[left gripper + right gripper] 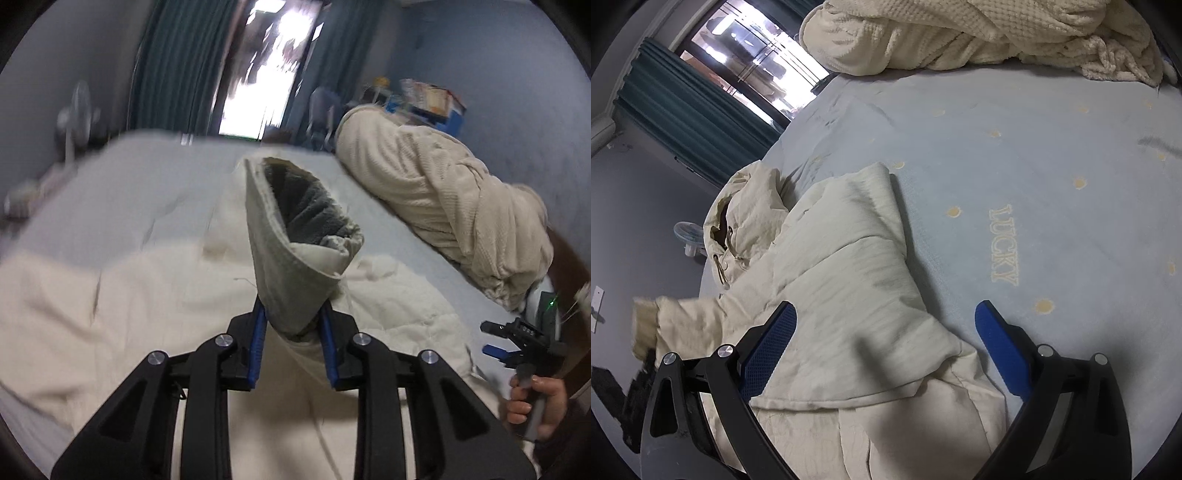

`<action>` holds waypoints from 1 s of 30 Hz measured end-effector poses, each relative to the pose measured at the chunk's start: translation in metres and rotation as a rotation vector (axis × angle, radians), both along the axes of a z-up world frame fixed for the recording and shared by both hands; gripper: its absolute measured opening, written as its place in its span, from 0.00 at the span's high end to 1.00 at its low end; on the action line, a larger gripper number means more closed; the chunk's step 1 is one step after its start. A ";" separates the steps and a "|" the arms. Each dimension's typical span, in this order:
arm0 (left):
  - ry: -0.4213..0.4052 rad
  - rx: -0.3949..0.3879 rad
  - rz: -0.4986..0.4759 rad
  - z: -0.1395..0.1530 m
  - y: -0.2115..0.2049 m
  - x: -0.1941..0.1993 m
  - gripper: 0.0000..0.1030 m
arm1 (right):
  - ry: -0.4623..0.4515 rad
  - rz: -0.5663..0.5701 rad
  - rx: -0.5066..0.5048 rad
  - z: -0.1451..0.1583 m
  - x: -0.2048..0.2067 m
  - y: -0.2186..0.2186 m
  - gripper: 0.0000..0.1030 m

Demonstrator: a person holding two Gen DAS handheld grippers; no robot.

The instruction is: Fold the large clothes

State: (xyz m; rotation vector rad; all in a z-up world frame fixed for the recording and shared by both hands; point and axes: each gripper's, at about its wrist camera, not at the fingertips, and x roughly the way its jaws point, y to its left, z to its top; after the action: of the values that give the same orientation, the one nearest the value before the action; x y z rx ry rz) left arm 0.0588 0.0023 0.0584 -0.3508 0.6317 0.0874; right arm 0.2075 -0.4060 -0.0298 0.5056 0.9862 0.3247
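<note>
A cream padded jacket [849, 280] lies spread on the light blue bed [1052, 166], hood [746, 206] toward the window. My left gripper [293, 314] is shut on the jacket's sleeve cuff [295, 236], which stands up open and shows a grey fleece lining. The rest of the jacket [129, 291] lies below it on the bed. My right gripper [884, 321] is open and empty, just above the jacket's folded body; it also shows at the right edge of the left wrist view [495, 338], held by a hand.
A bunched cream blanket [443, 199] lies along the far side of the bed, also in the right wrist view [960, 33]. Teal curtains [690, 110] and a bright window [266, 70] are behind. A small fan [689, 236] stands on the floor.
</note>
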 end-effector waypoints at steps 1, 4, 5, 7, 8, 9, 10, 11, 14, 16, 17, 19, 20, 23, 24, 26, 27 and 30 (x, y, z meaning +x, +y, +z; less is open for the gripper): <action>0.044 -0.018 0.022 -0.012 0.008 -0.003 0.76 | -0.001 0.003 -0.006 0.000 0.000 0.001 0.09; 0.155 -0.105 0.067 -0.046 0.032 -0.010 0.74 | -0.002 0.010 -0.027 0.000 0.000 0.004 0.09; 0.183 -0.131 0.087 -0.055 0.039 -0.015 0.73 | -0.003 0.012 -0.035 0.000 0.000 0.006 0.09; 0.252 -0.181 0.106 -0.076 0.051 -0.023 0.71 | -0.003 0.016 -0.045 0.000 0.000 0.008 0.09; 0.263 -0.219 0.122 -0.083 0.058 -0.029 0.68 | -0.002 0.018 -0.049 -0.001 0.000 0.008 0.09; 0.269 -0.237 0.128 -0.085 0.062 -0.032 0.65 | 0.000 0.019 -0.055 -0.001 0.000 0.009 0.09; 0.276 -0.236 0.137 -0.084 0.064 -0.035 0.62 | 0.000 0.021 -0.057 -0.001 0.000 0.010 0.09; 0.277 -0.223 0.146 -0.082 0.065 -0.037 0.60 | -0.001 0.022 -0.057 -0.001 0.000 0.010 0.09; 0.297 -0.187 0.156 -0.077 0.067 -0.044 0.54 | -0.004 0.021 -0.053 0.000 -0.001 0.009 0.09; 0.289 -0.187 0.164 -0.073 0.075 -0.054 0.52 | -0.004 0.022 -0.053 0.000 -0.001 0.009 0.09; 0.278 -0.195 0.170 -0.070 0.081 -0.059 0.49 | -0.004 0.025 -0.054 0.000 -0.001 0.009 0.09; 0.237 -0.219 0.201 -0.060 0.096 -0.073 0.33 | -0.012 0.033 -0.057 0.001 -0.003 0.010 0.09; 0.225 -0.217 0.225 -0.056 0.102 -0.077 0.30 | -0.018 0.040 -0.057 0.002 -0.004 0.011 0.09; 0.190 -0.234 0.311 -0.048 0.131 -0.093 0.27 | -0.036 0.054 -0.068 0.006 -0.008 0.014 0.08; 0.182 -0.243 0.361 -0.047 0.146 -0.099 0.27 | -0.041 0.059 -0.074 0.006 -0.008 0.015 0.08; 0.171 -0.261 0.451 -0.047 0.171 -0.111 0.27 | -0.041 0.064 -0.075 0.007 -0.008 0.017 0.07; 0.160 -0.279 0.508 -0.048 0.188 -0.120 0.27 | -0.041 0.066 -0.073 0.007 -0.009 0.017 0.07; 0.135 -0.304 0.662 -0.053 0.233 -0.144 0.27 | -0.044 0.069 -0.066 0.009 -0.011 0.017 0.07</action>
State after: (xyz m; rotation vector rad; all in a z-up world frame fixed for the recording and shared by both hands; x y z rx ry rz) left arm -0.0848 0.2354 0.0058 -0.8460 0.6415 0.6570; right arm 0.1965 -0.3890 -0.0209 0.4035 0.9694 0.3620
